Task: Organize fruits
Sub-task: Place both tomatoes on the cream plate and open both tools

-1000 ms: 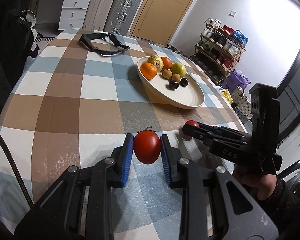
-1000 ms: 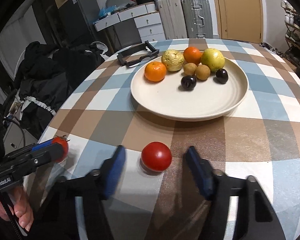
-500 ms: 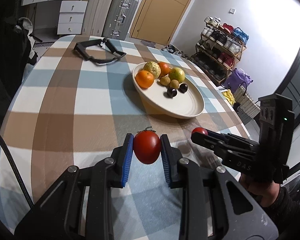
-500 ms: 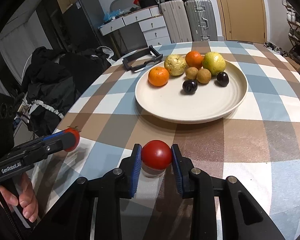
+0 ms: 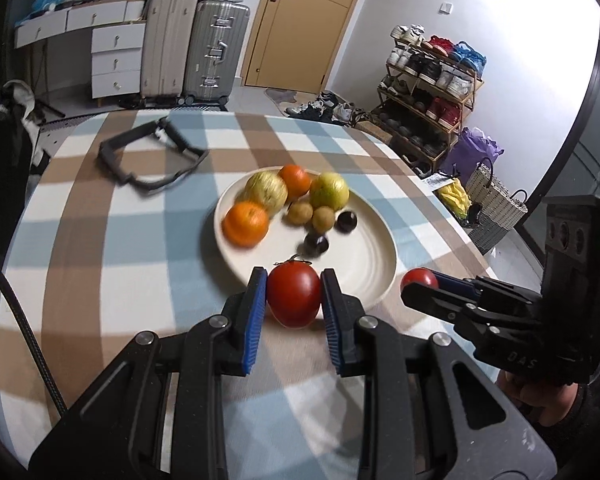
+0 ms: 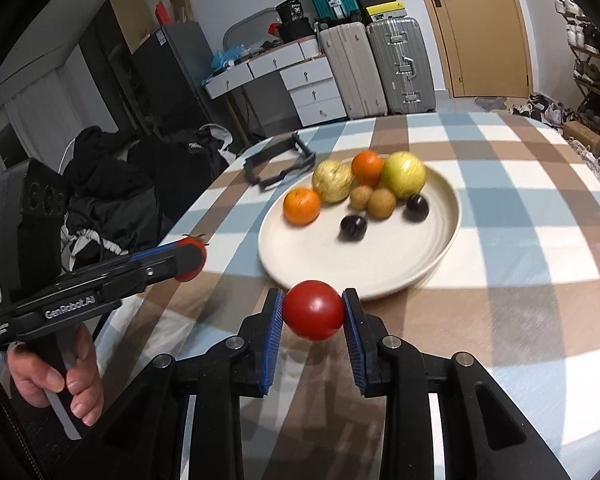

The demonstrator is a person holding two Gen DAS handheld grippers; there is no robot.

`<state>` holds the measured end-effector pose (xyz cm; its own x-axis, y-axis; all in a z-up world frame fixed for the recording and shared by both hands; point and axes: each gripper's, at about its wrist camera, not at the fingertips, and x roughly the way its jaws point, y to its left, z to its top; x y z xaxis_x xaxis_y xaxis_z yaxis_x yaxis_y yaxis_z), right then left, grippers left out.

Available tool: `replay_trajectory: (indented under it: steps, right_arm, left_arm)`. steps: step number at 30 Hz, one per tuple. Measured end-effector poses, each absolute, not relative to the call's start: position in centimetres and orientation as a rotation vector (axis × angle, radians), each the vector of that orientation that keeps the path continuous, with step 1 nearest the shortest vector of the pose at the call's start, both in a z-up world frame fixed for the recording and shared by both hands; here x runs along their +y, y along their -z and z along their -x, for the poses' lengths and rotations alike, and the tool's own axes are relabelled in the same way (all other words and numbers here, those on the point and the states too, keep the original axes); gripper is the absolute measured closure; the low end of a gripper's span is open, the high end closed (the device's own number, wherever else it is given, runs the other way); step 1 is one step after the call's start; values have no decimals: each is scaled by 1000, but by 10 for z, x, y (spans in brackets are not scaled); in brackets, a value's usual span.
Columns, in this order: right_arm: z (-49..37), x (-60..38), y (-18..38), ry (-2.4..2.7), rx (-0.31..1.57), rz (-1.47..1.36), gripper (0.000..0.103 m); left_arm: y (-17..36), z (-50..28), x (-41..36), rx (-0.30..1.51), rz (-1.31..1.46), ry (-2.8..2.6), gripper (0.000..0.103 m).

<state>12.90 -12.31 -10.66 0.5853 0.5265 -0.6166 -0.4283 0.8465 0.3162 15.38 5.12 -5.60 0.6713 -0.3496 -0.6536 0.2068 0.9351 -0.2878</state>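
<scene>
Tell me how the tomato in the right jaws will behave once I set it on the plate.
The tomato looks round and smooth, so it will probably roll on the plate. Its glossy skin suggests it could slip from a loose grip. It is likely soft, so squeezing harder risks bruising it.

tomatoes (image 5: 293, 299) (image 6: 313, 315): two, red, lifted | plate (image 5: 376, 264): seemingly eight fruits

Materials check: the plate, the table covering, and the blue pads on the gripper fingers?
Plate: looks like glazed ceramic, cream, smooth with a soft sheen and a thick rolled rim; melamine is possible.
Table covering: plaid in blue, brown and white, matte with a fine grain; likely woven cloth or textured vinyl, hard to tell through the blur.
Blue pads: ribbed, matte, probably rubber or soft plastic on black hard-plastic fingers.
</scene>
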Motion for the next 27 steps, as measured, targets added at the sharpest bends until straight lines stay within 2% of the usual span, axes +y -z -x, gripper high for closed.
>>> replay_trajectory:
  steps: [13,27]
  right_arm:
    - [-189,-140,86,-553,732,-140,73]
    - [-235,-134,111,-568,776,-127,73]
  left_arm:
    - [70,-238,20,826,165,350,79]
    - [99,-274,9,882,128,365,79]
